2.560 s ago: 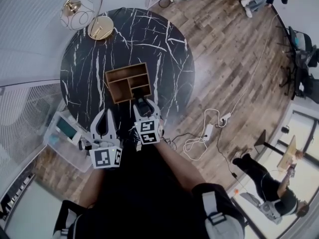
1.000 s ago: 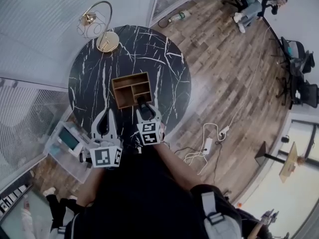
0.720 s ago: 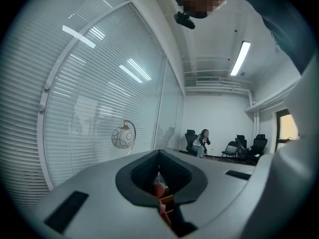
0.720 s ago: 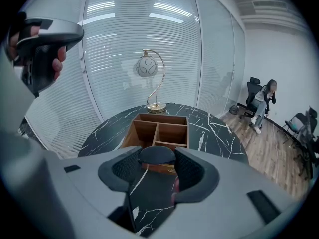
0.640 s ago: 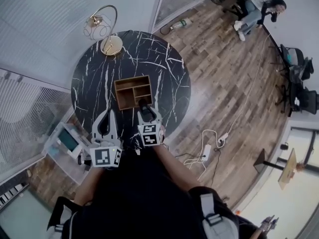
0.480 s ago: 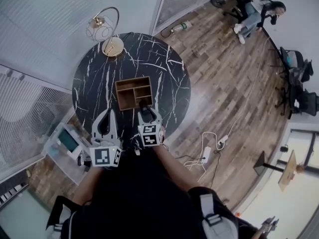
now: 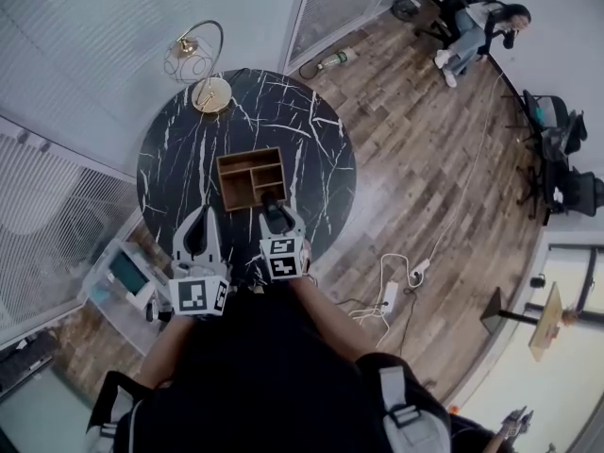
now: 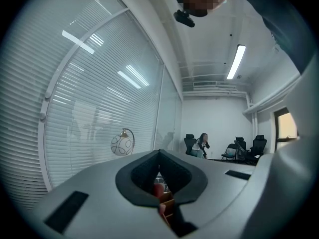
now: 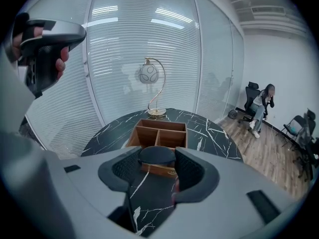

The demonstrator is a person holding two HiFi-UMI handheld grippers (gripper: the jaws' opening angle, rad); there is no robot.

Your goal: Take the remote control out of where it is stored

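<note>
My right gripper (image 7: 271,202) is shut on the black remote control (image 7: 275,218), lifted just in front of the wooden organizer (image 7: 251,177) on the round black marble table (image 7: 316,149). In the right gripper view the remote's rounded end (image 9: 156,155) sits between the jaws, with the organizer's compartments (image 9: 158,132) right behind it. No other item shows in those compartments. My left gripper (image 7: 200,213) hovers over the table's near left edge, shut on nothing. It points up and away, and its joined tips (image 8: 159,153) frame only a sliver of the organizer.
A gold arc lamp (image 7: 209,88) with a wire globe stands at the table's far side. A plastic bin (image 7: 123,276) sits on the floor at the left. A power strip (image 7: 388,295) and cables lie at the right. A seated person (image 7: 467,26) is far off.
The head view has pulled back, so the table looks smaller. Both grippers keep their pose, and the right one still holds the remote in front of the organizer.
</note>
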